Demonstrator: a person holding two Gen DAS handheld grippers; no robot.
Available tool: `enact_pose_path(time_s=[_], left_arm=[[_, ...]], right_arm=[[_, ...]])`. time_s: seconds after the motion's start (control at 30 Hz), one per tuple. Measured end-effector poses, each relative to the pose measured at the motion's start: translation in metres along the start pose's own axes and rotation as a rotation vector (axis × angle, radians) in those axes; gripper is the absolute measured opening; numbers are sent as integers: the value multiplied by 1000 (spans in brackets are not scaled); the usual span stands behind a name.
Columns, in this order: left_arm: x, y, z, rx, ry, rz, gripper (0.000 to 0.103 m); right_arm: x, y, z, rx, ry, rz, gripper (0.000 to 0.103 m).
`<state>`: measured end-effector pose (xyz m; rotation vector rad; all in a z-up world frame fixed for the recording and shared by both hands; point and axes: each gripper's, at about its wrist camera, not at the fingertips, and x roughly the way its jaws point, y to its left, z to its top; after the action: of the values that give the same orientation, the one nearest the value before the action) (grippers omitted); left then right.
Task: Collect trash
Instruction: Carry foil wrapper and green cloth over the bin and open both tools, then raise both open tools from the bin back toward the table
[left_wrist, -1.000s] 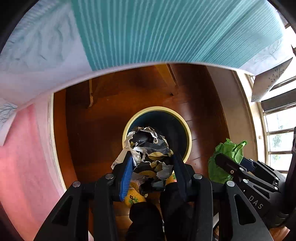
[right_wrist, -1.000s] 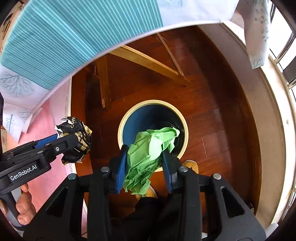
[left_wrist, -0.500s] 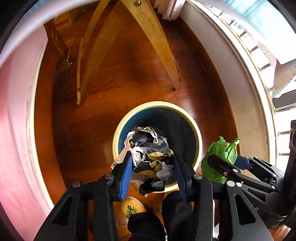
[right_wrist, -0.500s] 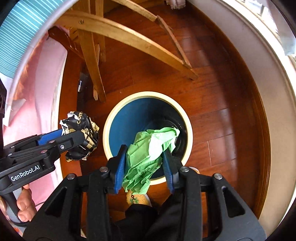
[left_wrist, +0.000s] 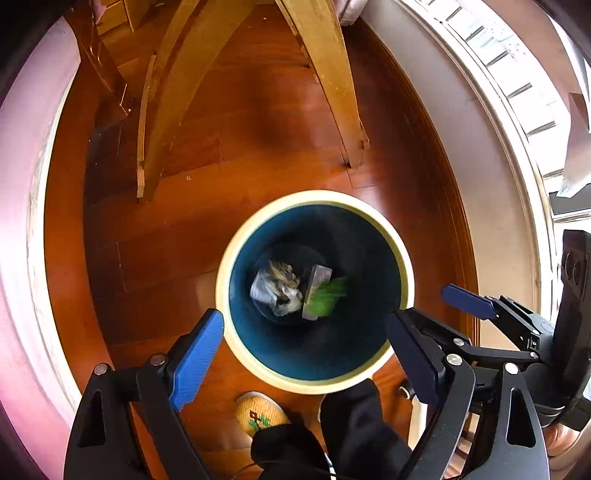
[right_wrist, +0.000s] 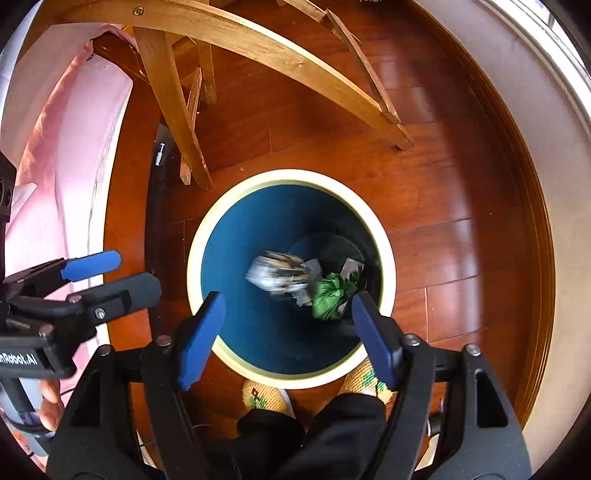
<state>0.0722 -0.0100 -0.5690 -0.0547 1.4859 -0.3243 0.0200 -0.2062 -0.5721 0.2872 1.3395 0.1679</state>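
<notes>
Covering most of both views, the wooden floor (left_wrist: 258, 129) carries wooden furniture legs (right_wrist: 258, 40) and a round bin (left_wrist: 404, 273) with a cream rim and blue inside. Both grippers point down over the bin, jaws opening, nothing between them: the left gripper (left_wrist: 306, 354) and the right gripper (right_wrist: 286, 336). Lower in the bin, blurred, are 2 pieces of trash: a crumpled black-and-silver wrapper (right_wrist: 277, 275) and, just beside it, a green paper wad (right_wrist: 330, 293). 2 patterned slippers (right_wrist: 262, 397) stand near the bin's rim.
</notes>
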Motion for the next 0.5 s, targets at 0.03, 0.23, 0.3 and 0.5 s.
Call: enact_pose_path(time_s=[0.03, 0.23, 0.3, 0.5], left_arm=[[-2, 1, 0, -2, -9, -3, 91], [-17, 8, -2, -14, -32, -10, 91], [-24, 6, -5, -17, -35, -9, 91], [-46, 4, -10, -21, -49, 3, 91]], right_arm=[[-1, 1, 0, -5, -1, -6, 70], [-2, 3, 3, -4, -3, -25, 70], [-4, 4, 5, -2, -5, -26, 70], [-21, 11, 6, 0, -3, -33, 70]])
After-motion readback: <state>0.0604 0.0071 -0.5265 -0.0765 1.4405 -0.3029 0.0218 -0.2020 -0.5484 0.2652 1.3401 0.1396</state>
